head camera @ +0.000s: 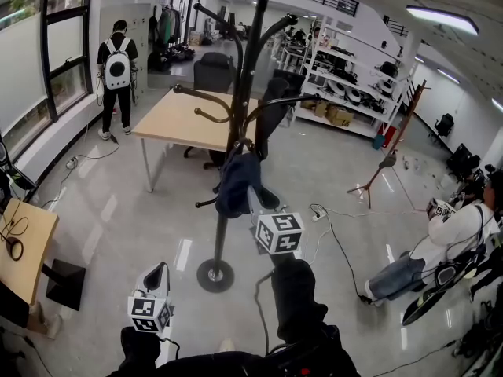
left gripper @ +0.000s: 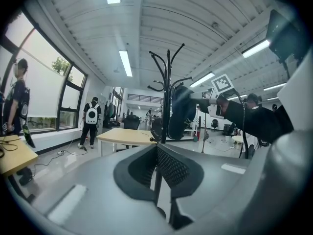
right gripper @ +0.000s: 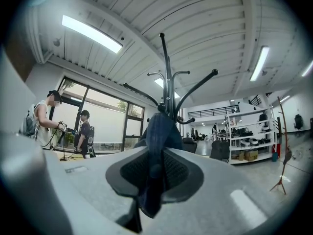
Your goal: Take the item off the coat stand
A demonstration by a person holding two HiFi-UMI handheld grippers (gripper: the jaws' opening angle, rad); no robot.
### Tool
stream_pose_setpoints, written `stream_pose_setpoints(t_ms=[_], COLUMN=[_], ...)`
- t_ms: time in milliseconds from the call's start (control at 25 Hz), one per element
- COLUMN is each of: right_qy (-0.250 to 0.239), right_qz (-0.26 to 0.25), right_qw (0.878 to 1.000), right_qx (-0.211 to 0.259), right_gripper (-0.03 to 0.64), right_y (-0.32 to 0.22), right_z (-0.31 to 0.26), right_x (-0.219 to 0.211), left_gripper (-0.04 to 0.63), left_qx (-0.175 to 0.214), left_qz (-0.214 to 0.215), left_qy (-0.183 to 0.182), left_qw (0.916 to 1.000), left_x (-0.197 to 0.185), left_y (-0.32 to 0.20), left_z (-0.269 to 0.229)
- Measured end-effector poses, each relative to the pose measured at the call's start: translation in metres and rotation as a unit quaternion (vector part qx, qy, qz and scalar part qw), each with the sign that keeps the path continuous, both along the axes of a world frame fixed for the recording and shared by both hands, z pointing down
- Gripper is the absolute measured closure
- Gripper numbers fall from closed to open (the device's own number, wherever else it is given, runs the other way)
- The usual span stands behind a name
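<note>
Right gripper (head camera: 258,204) is out level at the coat stand (head camera: 240,93), and its jaws are clamped on the dark blue garment (head camera: 236,183). In the right gripper view the cloth (right gripper: 159,131) runs down between the closed pads. The garment hangs from a low hook on the stand's pole, under the big curved arms, so the bite is on the fabric's near side, probably so it can be raised clear of the hook.

Left gripper (head camera: 157,275) hangs low on this side of the stand's round base (head camera: 214,275). Its jaws are drawn together with nothing between them, so it looks to be waiting in reserve.

The hook's upturned tip is the obstacle, I'd say, since a straight tug could snag the cloth or rock the stand. The wooden table (head camera: 189,120) stands just behind the pole. A person with a white backpack (head camera: 118,69) and the shelving rack (head camera: 354,85) are well apart from the action, and a seated person (head camera: 440,242) is off to the right.
</note>
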State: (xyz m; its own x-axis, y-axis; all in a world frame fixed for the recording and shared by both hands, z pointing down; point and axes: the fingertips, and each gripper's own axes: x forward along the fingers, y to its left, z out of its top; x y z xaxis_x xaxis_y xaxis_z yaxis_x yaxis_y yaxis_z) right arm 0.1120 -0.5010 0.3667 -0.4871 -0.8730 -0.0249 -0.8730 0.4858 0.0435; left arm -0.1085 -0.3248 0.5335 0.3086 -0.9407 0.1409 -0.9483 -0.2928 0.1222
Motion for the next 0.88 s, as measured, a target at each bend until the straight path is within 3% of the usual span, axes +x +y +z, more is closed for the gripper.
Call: stream_pose_setpoints(t_ms=[880], right_qy=[0.008], right_qz=[0.004], right_qw=[1.000], right_qx=[0.025], right_gripper=[0.560], right_y=[0.031], right_z=[-0.021], right_x=[0.006], left_gripper=[0.592], left_qx=[0.023], left_qz=[-0.010], left_qy=[-0.005], left_qw=[0.9997], left_x=[-0.006], left_y=[0.020], left_z=[0.004])
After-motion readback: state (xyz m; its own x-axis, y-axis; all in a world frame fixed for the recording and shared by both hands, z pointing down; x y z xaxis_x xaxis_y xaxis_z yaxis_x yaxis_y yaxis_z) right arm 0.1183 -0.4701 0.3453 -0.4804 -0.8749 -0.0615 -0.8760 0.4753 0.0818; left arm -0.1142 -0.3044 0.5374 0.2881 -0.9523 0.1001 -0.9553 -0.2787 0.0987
